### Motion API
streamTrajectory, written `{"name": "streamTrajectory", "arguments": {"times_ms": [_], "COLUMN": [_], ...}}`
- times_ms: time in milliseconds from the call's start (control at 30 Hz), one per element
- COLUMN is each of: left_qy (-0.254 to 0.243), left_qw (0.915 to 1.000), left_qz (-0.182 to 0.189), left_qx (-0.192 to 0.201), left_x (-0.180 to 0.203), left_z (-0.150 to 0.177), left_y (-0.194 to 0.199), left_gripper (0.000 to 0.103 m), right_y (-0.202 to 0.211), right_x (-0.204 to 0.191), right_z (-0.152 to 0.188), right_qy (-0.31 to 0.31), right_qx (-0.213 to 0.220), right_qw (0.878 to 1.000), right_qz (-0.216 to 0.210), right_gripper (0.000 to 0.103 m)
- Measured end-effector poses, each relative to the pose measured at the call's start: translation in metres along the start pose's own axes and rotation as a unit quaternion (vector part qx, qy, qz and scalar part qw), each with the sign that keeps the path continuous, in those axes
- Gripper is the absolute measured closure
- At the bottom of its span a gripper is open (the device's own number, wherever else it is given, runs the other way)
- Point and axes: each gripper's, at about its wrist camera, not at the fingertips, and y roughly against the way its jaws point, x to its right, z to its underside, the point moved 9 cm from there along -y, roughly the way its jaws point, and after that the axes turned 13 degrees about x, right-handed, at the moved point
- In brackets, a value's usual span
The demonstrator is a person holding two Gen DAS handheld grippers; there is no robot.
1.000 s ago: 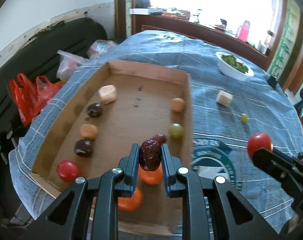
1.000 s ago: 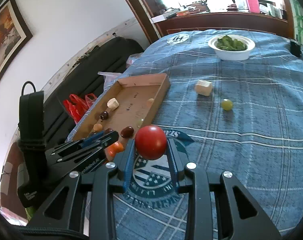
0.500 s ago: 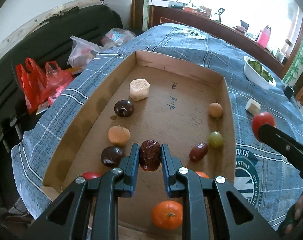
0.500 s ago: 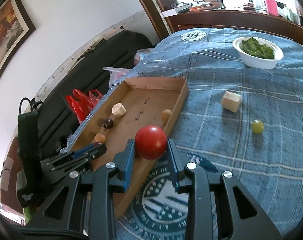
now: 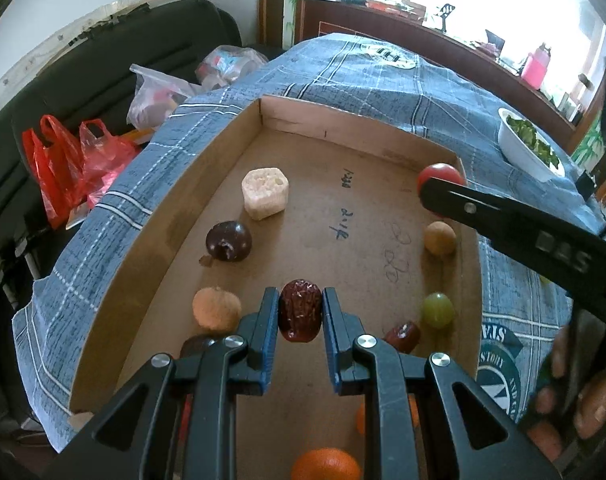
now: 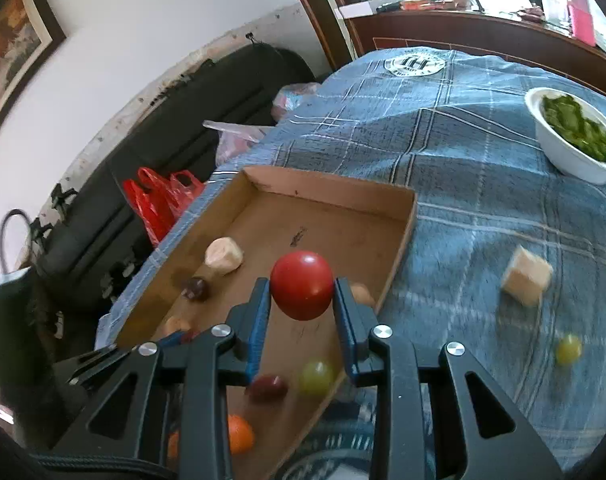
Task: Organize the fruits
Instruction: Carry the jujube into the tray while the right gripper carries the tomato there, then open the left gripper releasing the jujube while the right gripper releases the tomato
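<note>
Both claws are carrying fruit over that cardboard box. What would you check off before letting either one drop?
1. Left gripper shut on the wrinkled red date: ok.
2. Right gripper shut on the red tomato: ok.
3. Date over the cardboard box, not the cloth: ok.
4. Tomato over the box floor: ok in the right wrist view; height above it, cannot tell.
5. Bare floor ahead of the date, between the dark plum and the green grape: ok.
6. Grippers clear of each other: ok, apart in the left wrist view.
</note>
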Motion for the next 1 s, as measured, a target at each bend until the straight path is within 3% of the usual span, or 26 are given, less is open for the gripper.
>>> {"name": "streamTrajectory", "arguments": {"times_ms": [367, 667, 800, 900, 1000], "left_qy": [0.006, -0.008, -0.008, 0.000, 0.003], "left_qw": [0.9996, 0.9993, 0.9991, 0.9994, 0.9996], "left_qz": [-0.004, -0.016, -0.017, -0.018, -0.020], "left_qx": [-0.027, -0.034, -0.038, -0.029, -0.020], "left_x": [-0.002, 0.001, 0.000, -0.002, -0.004], "left_z": [0.001, 0.002, 0.004, 0.002, -0.001], "left_y": [-0.021, -0.024, -0.022, -0.016, -0.008], "left_gripper": [0.083, 0.082, 0.058, 0.057, 0.057], "right_y": [-0.045, -0.060, -0.061, -0.052, -0.042], "right_x": [0.013, 0.013, 0.012, 0.013, 0.013], "right_z": [-0.011, -0.009, -0.007, -0.011, -0.016], "right_qy": [0.015, 0.067, 0.070, 0.067, 0.064], "right_qx": [-0.021, -0.035, -0.040, -0.030, -0.016], "right_qw": [0.999, 0.996, 0.995, 0.996, 0.996], "right_qz": [0.022, 0.053, 0.053, 0.054, 0.053], "right_gripper": [0.069, 0.069, 0.068, 0.048, 0.047]}}
